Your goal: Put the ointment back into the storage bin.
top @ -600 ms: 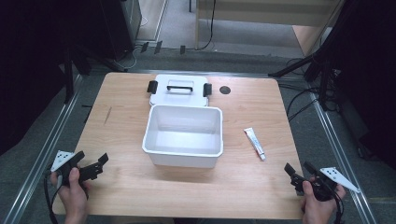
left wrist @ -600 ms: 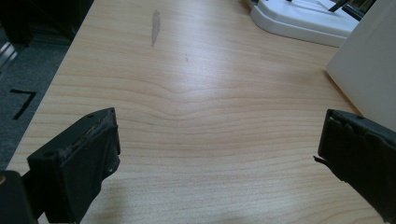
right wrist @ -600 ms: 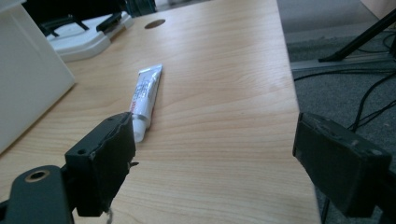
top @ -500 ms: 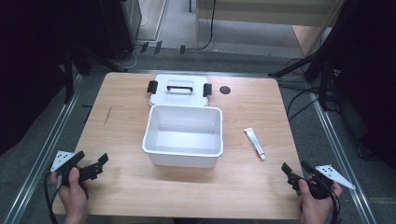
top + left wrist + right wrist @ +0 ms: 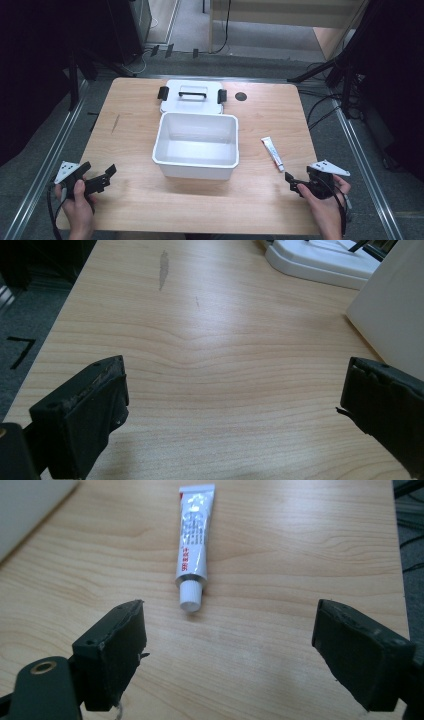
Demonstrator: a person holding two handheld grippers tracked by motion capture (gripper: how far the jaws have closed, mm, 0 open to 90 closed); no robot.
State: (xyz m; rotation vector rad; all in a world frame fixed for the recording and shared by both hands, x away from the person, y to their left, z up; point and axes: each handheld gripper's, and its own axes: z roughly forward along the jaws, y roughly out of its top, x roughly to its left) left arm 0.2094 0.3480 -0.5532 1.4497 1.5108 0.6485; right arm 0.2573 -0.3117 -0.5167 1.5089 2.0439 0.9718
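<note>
A small white tube (image 5: 272, 152) with a white cap lies on the wooden table, right of an open white bin (image 5: 196, 145). In the right gripper view the tube (image 5: 194, 540) points its cap at my right gripper (image 5: 230, 640), which stands open a short way in front of it. In the high view that right gripper (image 5: 292, 184) sits near the table's front right. My left gripper (image 5: 106, 178) rests open at the front left, with bare wood between its jaws (image 5: 232, 400). The bin's wall (image 5: 395, 310) lies to its right.
The bin's white lid (image 5: 192, 95), with a handle and two black clasps, lies flat behind the bin. A black round hole (image 5: 241, 96) sits in the tabletop beside it. Metal rails and cables run along the floor on both sides.
My right gripper has moved forward and a little left, closer to the tube's cap. The left gripper, bin and lid have stayed put.
</note>
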